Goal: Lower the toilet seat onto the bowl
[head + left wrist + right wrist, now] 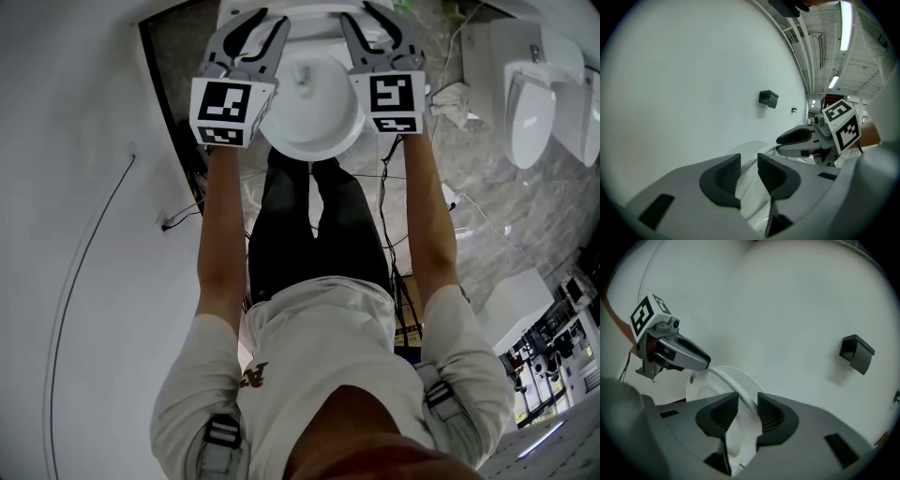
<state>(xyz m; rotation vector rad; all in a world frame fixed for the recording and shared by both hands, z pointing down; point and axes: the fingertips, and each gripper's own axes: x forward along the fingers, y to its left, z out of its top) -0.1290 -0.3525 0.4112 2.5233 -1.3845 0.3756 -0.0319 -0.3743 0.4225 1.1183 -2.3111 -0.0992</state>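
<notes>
Two grippers are on it, one to each side of the toilet at twelve o'clock in the head view, with the person's bare forearms reaching straight up the picture. The left gripper [749, 164] has its ribbed pads pinching the white rim at the seat's eleven o'clock side, and that rim fills the narrow gap between them. Over on the one o'clock side, the right gripper [747, 404] has its jaws closed on the toilet seat [731, 385] as well, the thin white edge running up between the pads. The seat itself is tilted up off the bowl [314, 122], standing as a pale ring in front of the plain white wall [787, 310]. A small black box [855, 354] sits on that wall at three o'clock in the right gripper view. Dark trousers [314, 225] show just below the bowl, at six o'clock from it, and more white toilets [530, 112] wait off at two o'clock on the grey floor [506, 216].
</notes>
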